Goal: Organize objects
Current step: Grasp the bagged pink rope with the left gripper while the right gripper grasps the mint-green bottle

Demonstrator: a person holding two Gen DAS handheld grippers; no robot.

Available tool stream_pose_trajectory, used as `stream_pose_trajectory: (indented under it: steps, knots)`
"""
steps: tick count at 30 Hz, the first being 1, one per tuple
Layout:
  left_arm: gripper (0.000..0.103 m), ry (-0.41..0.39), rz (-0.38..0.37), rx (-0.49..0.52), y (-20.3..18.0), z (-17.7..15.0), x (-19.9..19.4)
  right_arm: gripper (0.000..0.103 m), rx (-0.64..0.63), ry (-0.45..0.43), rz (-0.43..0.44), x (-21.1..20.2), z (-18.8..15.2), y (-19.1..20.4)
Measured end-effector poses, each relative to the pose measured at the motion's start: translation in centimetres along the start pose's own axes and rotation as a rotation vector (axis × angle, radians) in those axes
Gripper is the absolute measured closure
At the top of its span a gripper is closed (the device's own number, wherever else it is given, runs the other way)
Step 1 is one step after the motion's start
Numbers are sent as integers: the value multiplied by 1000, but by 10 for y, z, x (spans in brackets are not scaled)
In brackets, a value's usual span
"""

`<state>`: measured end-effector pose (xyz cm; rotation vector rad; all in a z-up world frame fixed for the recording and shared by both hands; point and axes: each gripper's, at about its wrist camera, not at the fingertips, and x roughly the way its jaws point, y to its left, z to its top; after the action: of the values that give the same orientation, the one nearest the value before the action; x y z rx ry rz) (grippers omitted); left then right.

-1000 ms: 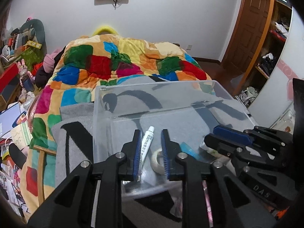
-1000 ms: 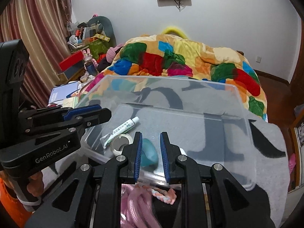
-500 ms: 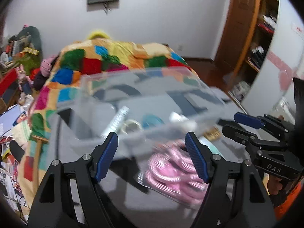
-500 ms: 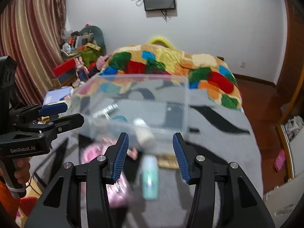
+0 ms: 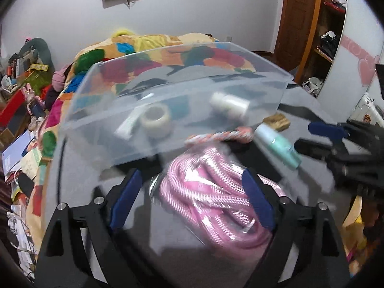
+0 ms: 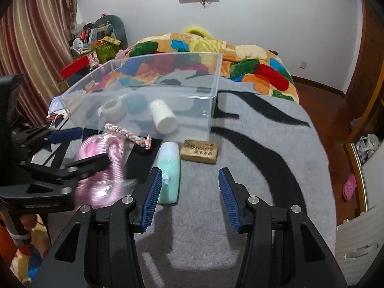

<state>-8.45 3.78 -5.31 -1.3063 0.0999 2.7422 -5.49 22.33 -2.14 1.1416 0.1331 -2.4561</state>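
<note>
A grey blanket with black stripes covers the near end of the bed. My left fingers are spread wide over the bagged pink rope, holding nothing. My right fingers are also apart and empty, with the mint tube lying by the left one. Just beyond sit the brown eraser and the clear box, which holds a tape roll and a white bottle.
</note>
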Motion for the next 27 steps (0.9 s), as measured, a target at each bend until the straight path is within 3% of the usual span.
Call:
stream_pose_trajectory:
  steps: [6,13,15,17,24,27]
  knots:
    - [14,11,17,17,25,-20,-20,58,-32,26,12,12,0,12]
    - [7,48,-80,-80,30,-26,-17,58,-73,67,-17,35,5,27]
    - [7,59,-110,-121,30,-26,-14,65,-81,56,-28,36,4,29]
    - [7,64,-137,-155,31,-26,-9,79,-85,52,-23,34,3,32]
    - [5,77,-185,-203,26,-21,-5,80,-73,28,-19,27,-6,33]
    - [5,80,-155,-175,15,-20,-3,80,-56,22,-7,24,-7,32]
